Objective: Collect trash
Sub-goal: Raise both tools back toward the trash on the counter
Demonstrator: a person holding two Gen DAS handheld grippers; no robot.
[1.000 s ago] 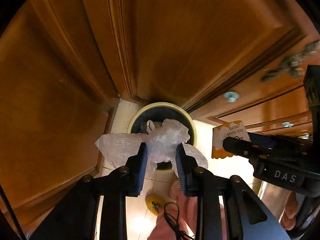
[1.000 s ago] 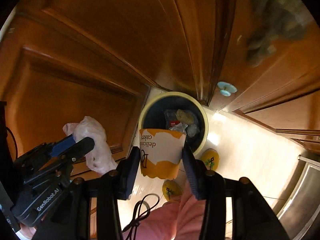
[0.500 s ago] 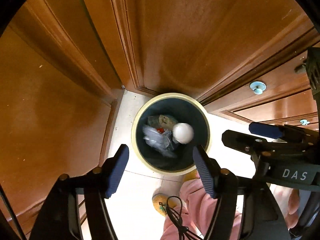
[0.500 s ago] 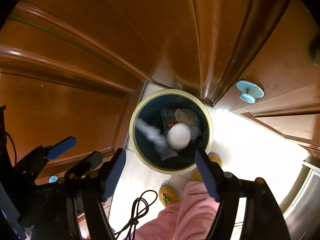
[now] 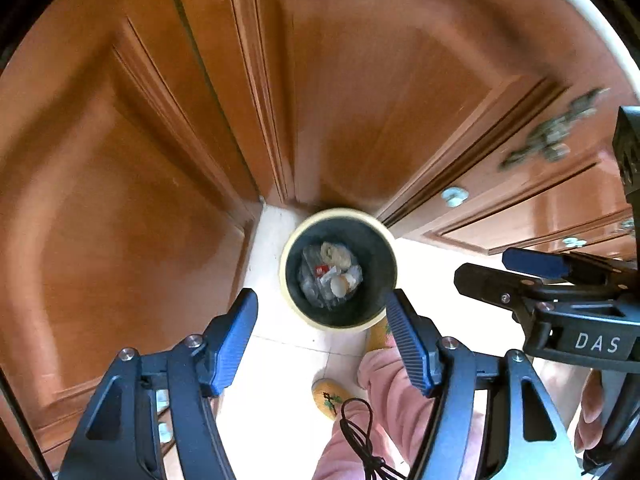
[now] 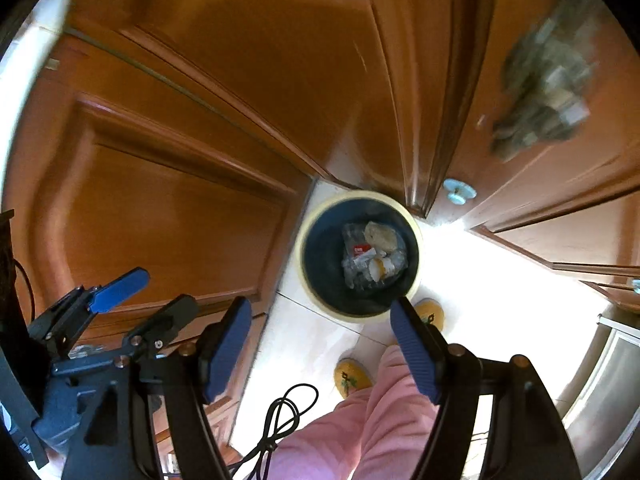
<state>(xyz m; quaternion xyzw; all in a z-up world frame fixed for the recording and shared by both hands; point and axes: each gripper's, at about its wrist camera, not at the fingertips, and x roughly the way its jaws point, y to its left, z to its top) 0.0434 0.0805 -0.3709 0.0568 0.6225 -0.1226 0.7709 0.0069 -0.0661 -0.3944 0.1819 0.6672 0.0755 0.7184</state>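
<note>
With both my left gripper (image 5: 322, 330) and right gripper (image 6: 320, 338) spread and empty above the trash bin (image 5: 339, 216) at twelve o'clock, I judge the drop done; next, seek more litter.

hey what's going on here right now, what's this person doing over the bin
A person in pink trousers stands over a round trash bin on the floor by wooden cabinets, holding a gripper in each hand. The left gripper and right gripper are both open and empty. Crumpled wrappers and plastic lie inside the bin.
</note>
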